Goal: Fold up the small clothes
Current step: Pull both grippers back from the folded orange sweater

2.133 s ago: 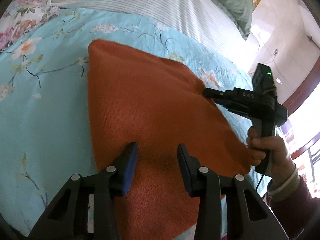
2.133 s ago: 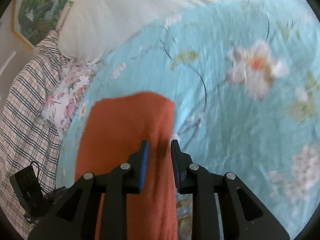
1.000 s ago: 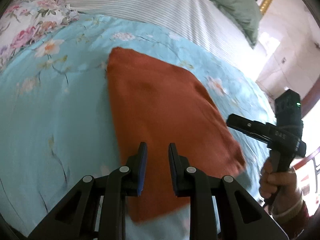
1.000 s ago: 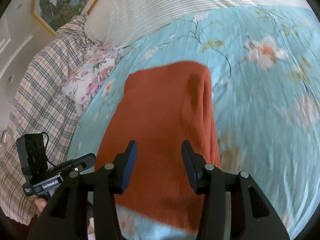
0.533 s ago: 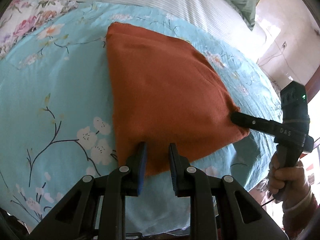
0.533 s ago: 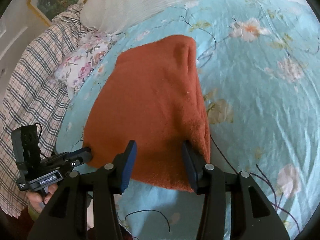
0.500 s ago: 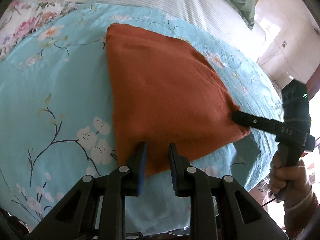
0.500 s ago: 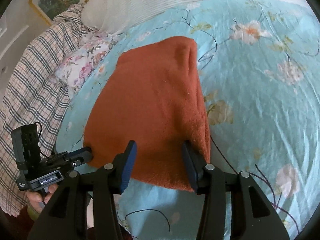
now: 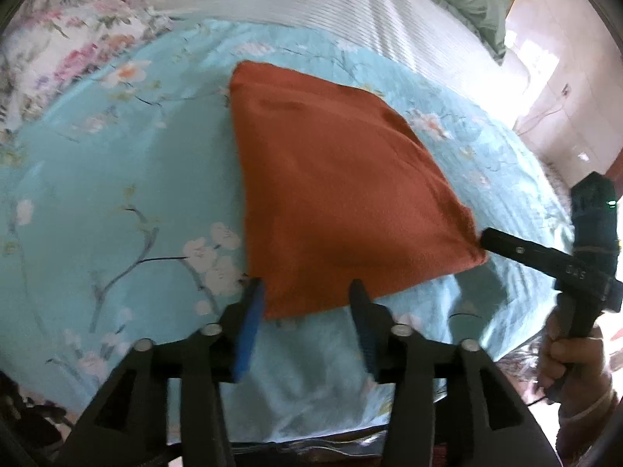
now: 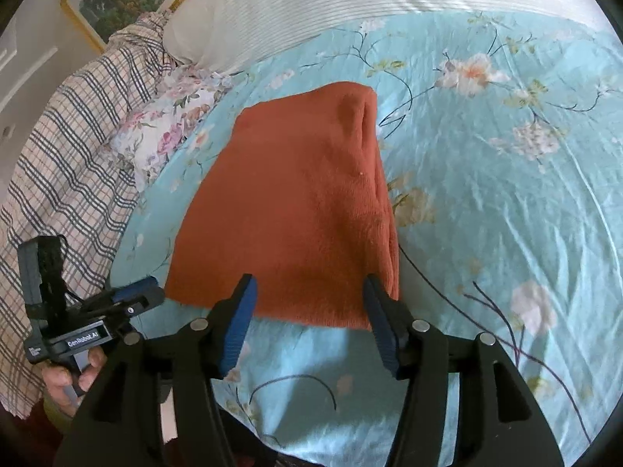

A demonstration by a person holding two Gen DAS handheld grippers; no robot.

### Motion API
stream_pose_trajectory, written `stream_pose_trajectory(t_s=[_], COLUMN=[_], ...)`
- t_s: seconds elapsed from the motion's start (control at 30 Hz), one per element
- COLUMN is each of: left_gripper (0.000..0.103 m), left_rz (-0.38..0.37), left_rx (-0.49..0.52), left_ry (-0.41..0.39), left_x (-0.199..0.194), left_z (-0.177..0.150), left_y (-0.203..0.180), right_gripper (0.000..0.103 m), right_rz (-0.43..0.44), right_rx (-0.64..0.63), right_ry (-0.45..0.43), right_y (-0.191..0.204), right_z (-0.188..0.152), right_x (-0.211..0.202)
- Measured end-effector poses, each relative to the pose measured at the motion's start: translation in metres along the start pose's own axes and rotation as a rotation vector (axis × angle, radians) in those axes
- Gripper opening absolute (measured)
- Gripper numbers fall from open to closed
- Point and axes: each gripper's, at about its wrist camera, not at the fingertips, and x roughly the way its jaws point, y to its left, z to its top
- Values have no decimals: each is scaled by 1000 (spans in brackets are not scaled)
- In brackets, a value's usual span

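Rust-orange knitted garment [image 9: 342,194], folded into a flat wedge shape, lies on the pale blue flower-printed bedspread [image 9: 117,194] of a bed, its near hem just in front of both tools. Half a second ago the left hand-held gripper [image 9: 307,319] had its blue pads nearly together at the garment's near left corner. Its jaws have just been opening, and now they stand about halfway apart, with that corner lying loose between them and neither pad pressing on it. The right hand-held gripper [image 10: 311,319] has also just been widening; its jaws straddle the near right part of the hem without gripping it. Compared with a second ago, the garment sits lower in both views, closer to the bed's near edge, and it looks smooth except for a soft ridge along its right side. Both tools letting go suggests that this fold and pull is finished and the garment is left to rest, ready for a further fold.
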Motion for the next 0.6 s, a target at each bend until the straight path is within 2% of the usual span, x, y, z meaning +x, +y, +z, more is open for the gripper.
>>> stream_pose_trajectory(t_s=[0.03, 0.1, 0.23, 0.3, 0.37, 0.47, 0.6], left_gripper=[63, 69, 78, 80, 80, 81, 81], left_rz=[27, 52, 71, 79, 102, 159, 192], left_rx=[6, 9, 7, 5, 8, 24, 29], left_ry=[-5, -9, 3, 11, 16, 22, 27], left_x=[-4, -7, -13, -15, -15, -12, -10], left_z=[-2, -6, -13, -17, -22, -29, -32], left_y=[-1, 0, 2, 3, 4, 3, 4], right_gripper=[60, 61, 61, 64, 77, 79, 83], right_rz=[-7, -21, -36, -54, -76, -110, -128], right_rx=[-10, -25, -35, -49, -75, -114, -121], right_ry=[0, 3, 21, 29, 32, 35, 39], right_y=[2, 5, 10, 13, 18, 24, 25], right_z=[-2, -7, -16, -20, -25, -31, -34], right_x=[-2, -4, -6, -7, -9, -10, -12])
